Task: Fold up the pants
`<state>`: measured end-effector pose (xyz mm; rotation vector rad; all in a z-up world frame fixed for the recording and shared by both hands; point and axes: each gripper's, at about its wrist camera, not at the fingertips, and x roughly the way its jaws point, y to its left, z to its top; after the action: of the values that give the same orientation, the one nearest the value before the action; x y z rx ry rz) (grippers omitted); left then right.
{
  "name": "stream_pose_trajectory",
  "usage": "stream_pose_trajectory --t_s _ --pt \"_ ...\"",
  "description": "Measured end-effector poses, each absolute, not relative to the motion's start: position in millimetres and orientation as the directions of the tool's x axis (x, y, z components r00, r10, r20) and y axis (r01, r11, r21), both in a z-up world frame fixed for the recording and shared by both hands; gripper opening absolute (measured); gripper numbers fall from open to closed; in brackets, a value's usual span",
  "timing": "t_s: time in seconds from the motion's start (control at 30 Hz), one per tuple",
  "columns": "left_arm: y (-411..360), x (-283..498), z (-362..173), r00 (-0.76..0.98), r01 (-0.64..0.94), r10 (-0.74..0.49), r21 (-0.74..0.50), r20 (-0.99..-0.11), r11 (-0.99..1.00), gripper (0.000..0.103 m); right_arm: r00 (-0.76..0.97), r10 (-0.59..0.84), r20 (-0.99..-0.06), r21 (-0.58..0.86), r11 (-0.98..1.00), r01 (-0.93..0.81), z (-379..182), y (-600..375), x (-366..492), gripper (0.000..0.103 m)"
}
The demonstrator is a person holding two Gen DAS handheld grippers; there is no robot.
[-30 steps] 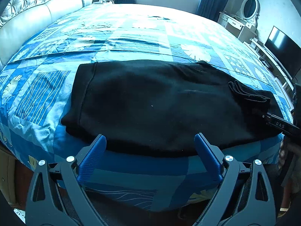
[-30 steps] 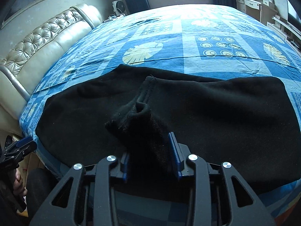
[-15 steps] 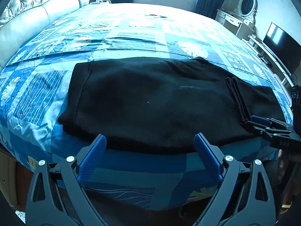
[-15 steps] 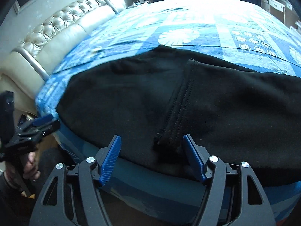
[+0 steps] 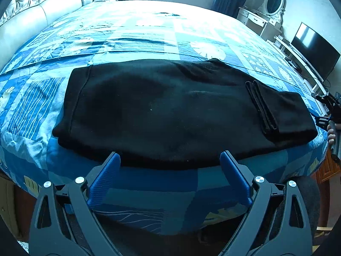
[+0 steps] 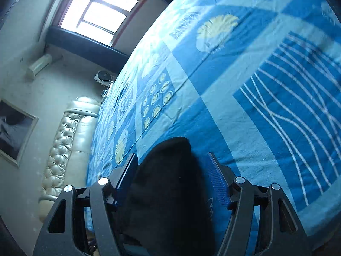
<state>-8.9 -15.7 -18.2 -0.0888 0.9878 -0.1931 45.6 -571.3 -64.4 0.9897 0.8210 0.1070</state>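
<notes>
Pants point(image 5: 170, 111): black, lying flat on the blue patterned bed point(image 5: 149, 42), near its front edge. Long axis runs left to right across the left wrist view. A seamed band edge sits at the left end; at the right end the cloth is folded back over itself, its stitched hem point(image 5: 261, 108) crossing the axis.

Left gripper point(image 5: 170, 160): jaws wide apart, nothing between them, just short of the pants' near edge.

Right gripper point(image 6: 172, 166): rolled sideways at the pants' right end, jaws closing, black cloth between them; whether the pads press on it cannot be told.
</notes>
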Motion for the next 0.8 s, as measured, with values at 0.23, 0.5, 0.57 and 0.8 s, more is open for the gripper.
stream_pose_trajectory --t_s 0.23,0.5,0.57,0.8 --pt "-18.6 -8.1 -28.0 0.506 0.114 -0.204 -0.169 -0.838 0.979 0.094 0.646 0.49 -0.586 0.783 0.546 0.297 -109.3 -552.3 68.3 0.023" --pt "-20.5 -9.3 -31.2 0.498 0.121 -0.202 -0.162 -0.843 0.979 0.094 0.689 0.519 -0.506 0.847 0.451 0.283 -108.2 -552.7 50.9 0.031" --pt "-19.8 -10.3 -29.5 0.505 0.121 -0.202 -0.162 -0.839 0.979 0.094 0.707 0.543 -0.453 0.883 0.382 0.272 -110.4 -555.5 35.2 0.037" --pt "-20.7 -10.4 -27.2 0.51 0.135 -0.204 -0.157 -0.835 0.978 0.094 0.741 0.578 -0.343 0.938 0.247 0.241 -124.1 -544.9 -20.4 0.039"
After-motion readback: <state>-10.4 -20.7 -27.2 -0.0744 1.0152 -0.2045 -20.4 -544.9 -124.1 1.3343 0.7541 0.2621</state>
